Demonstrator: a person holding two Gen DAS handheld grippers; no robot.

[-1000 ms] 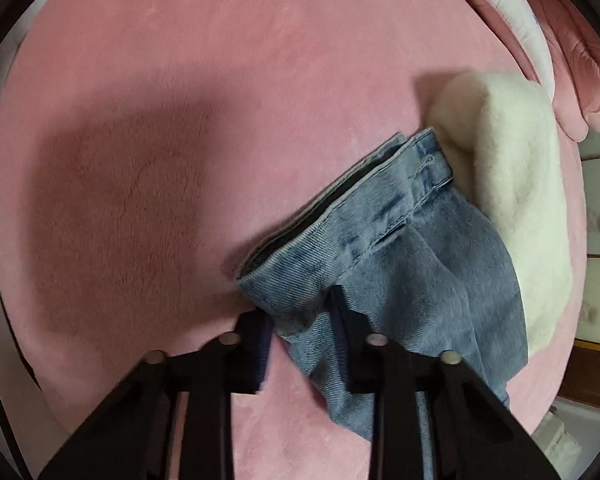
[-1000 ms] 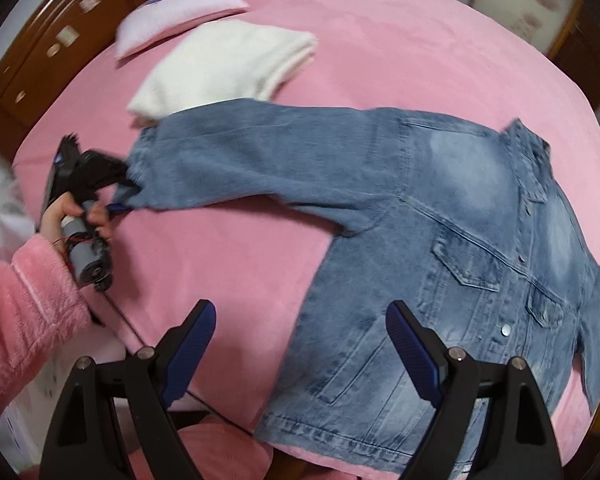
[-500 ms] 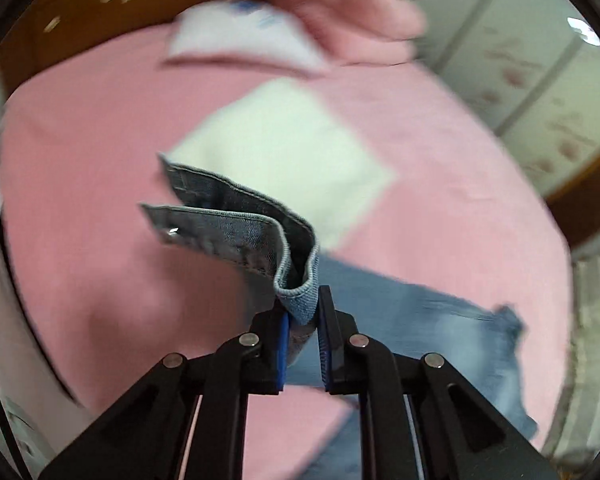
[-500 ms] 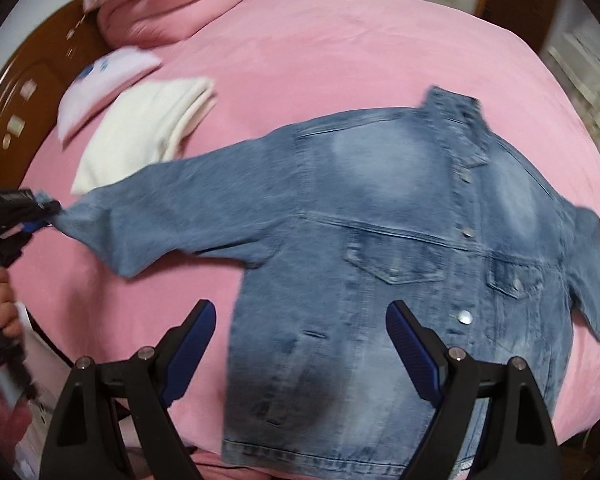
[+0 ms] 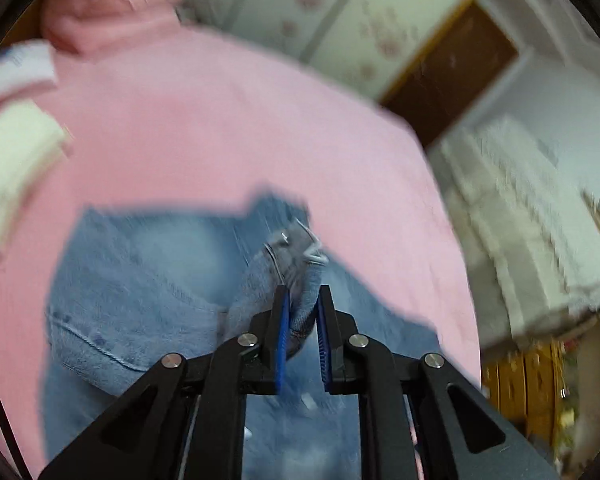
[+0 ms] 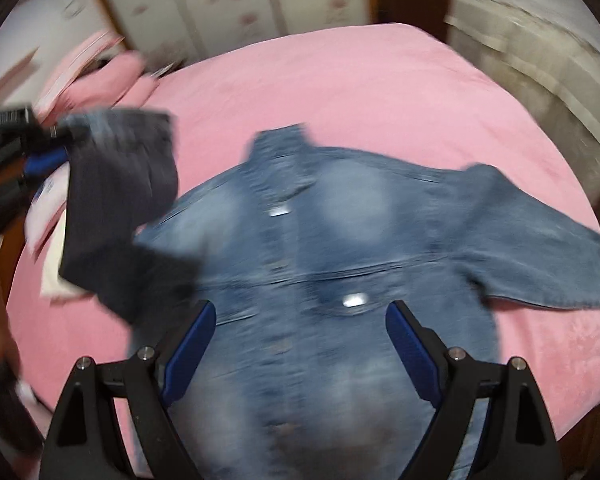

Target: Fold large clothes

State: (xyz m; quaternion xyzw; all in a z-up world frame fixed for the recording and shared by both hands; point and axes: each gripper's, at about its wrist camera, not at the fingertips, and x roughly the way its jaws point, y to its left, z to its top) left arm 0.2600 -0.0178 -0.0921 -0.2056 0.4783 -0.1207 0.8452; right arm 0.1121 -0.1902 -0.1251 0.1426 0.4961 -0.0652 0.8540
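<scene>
blurring hides lifted sleeve (image 6: 116, 184) detail

Denim jacket (image 6: 320, 264) beneath gaping right claw (image 6: 300, 356)

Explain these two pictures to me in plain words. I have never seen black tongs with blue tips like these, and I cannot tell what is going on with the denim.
No robot is here: a person holds a two-fingered black clamp with blue pads in each hand, and each clamp carries a wide-angle camera looking along its fingers.

The left-wrist picture shows the left gripper shut on the cuff of a sleeve of the faded blue denim jacket, holding it up over the jacket's body.

The right-wrist picture shows the right gripper open and holding nothing, above the same jacket, which lies front up on the pink plush bedcover. At the left edge you see the other clamp with the lifted sleeve.

Also on the bed: a folded cream-white cloth and pink pillows. Both pictures are motion-blurred.
</scene>
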